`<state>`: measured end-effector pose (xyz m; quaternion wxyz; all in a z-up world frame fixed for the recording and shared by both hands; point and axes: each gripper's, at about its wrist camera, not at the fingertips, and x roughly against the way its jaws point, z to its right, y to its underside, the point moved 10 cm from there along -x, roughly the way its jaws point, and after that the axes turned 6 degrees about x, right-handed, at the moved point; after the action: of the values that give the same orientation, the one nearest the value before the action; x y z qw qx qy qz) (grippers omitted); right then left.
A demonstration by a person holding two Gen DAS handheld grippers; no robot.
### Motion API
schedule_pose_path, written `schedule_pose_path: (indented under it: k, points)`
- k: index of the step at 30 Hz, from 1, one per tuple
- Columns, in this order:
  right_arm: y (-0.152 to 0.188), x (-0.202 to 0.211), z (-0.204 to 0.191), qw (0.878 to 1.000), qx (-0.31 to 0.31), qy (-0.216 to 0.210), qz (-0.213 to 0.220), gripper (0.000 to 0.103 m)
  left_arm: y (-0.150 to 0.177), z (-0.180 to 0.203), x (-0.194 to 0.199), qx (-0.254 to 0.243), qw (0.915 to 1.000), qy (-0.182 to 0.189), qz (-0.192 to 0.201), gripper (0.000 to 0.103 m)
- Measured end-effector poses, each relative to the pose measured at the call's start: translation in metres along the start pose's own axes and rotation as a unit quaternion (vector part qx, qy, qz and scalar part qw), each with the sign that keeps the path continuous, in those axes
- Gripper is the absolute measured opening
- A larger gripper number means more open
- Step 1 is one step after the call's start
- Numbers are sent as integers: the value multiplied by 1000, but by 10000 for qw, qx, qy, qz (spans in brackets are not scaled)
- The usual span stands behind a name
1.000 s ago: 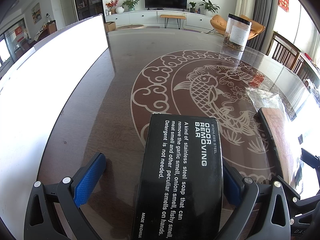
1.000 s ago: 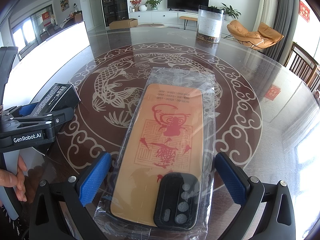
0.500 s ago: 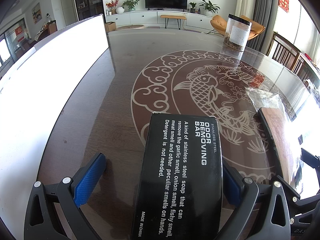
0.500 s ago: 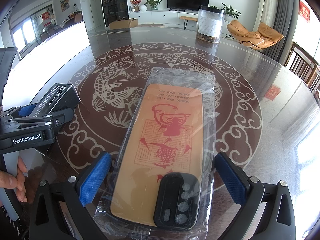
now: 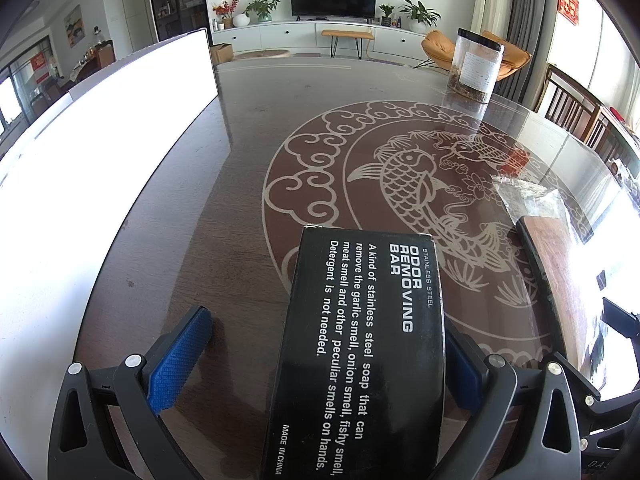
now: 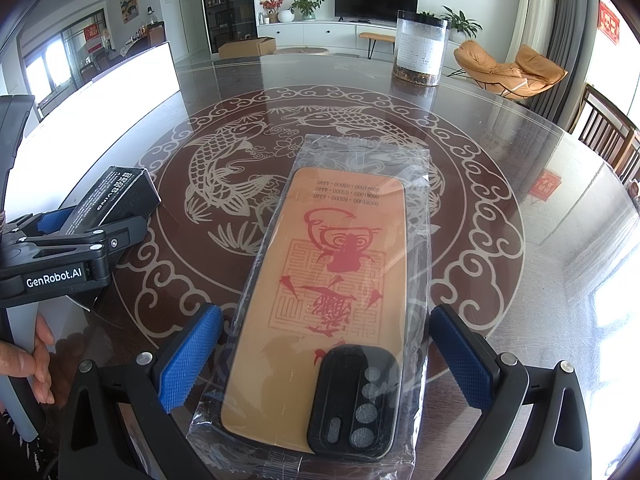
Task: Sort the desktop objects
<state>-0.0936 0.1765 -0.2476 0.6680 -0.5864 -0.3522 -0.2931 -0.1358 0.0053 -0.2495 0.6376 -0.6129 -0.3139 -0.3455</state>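
Observation:
A black box printed "Odor Removing Bar" lies on the table between the fingers of my left gripper. The jaws are open: the right pad is against the box, the left pad stands well apart. The box also shows at the left of the right wrist view. A phone case in a clear plastic bag, orange with red print and a black camera block, lies flat between the open fingers of my right gripper. Neither pad touches it. The bag shows at the right of the left wrist view.
A round dark glass-topped table carries a fish and cloud pattern. A clear jar with a dark lid stands at its far side. A bright white panel runs along the left. A hand holds the left gripper. Wooden chairs stand at right.

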Motion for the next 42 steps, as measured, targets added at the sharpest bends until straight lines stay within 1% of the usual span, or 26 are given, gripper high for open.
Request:
schedule_pose_path:
  k: [9, 12, 16, 18, 21, 22, 23, 25, 26, 27, 28, 29, 30, 32, 33, 36, 39, 40, 41, 42]
  points:
    - [0, 0, 0, 10000, 1, 1, -1, 103, 0, 1, -1, -13, 10000, 7, -27, 103]
    - [0, 0, 0, 10000, 0, 0, -1, 103, 3, 3, 0, -238, 9994, 132, -217, 103]
    - [0, 0, 0, 10000, -2, 0, -1, 103, 1, 8, -7, -651, 9940, 305, -828, 103]
    - [0, 0, 0, 10000, 0, 3, -2, 103, 0, 10, -8, -811, 9908, 349, -1028, 103]
    - [-1, 0, -1, 10000, 13, -20, -6, 103, 0, 10, -9, -713, 9913, 273, -1074, 103]
    - [-2, -1, -1, 9999, 79, -57, -57, 103, 2, 10, -7, -642, 9921, 229, -1055, 103]
    - [-2, -2, -2, 9995, 181, -148, -223, 103, 5, 10, -5, -604, 9926, 189, -1039, 103]
    - [-2, -8, -3, 9956, 390, -332, -786, 103, 7, 19, 3, -685, 9929, 240, -943, 82]
    - [-4, -10, -3, 9925, 442, -434, -1057, 103, 7, 26, 8, -777, 9921, 302, -934, 58]
    - [-6, -10, -5, 9898, 440, -631, -1200, 103, 8, 29, 9, -926, 9909, 133, -968, 58]
    - [-8, -9, -5, 9877, 409, -804, -1279, 94, 10, 31, 11, -1071, 9901, 28, -903, 58]
    - [-10, -8, -3, 9872, 476, -744, -1325, 85, 14, 31, 11, -1105, 9899, -2, -889, 57]
    - [-12, -7, -2, 9865, 617, -671, -1358, 78, 16, 30, 11, -992, 9907, 35, -935, 57]
    - [-11, -4, -2, 9838, 594, -797, -1489, 78, 14, 25, 16, -666, 9933, 204, -923, 57]
    - [-11, -1, -1, 9840, 578, -809, -1481, 78, 10, 24, 21, -510, 9943, 310, -887, 57]
    - [-25, 22, 3, 9871, 289, -1021, -1196, 77, -7, 20, 42, -195, 9962, 544, -645, 57]
    - [-39, 41, 4, 9867, -22, -1274, -1013, 76, -17, 16, 54, -138, 9975, 519, -464, 57]
    - [-43, 44, 3, 9863, -60, -1311, -1005, 73, -19, 12, 58, -65, 9975, 555, -441, 57]
    - [-47, 47, 2, 9860, -104, -1335, -993, 57, -20, 8, 61, 35, 9973, 606, -424, 57]
    - [-50, 48, 1, 9843, -188, -1424, -1024, 9, -22, 1, 64, 118, 9970, 646, -417, 57]
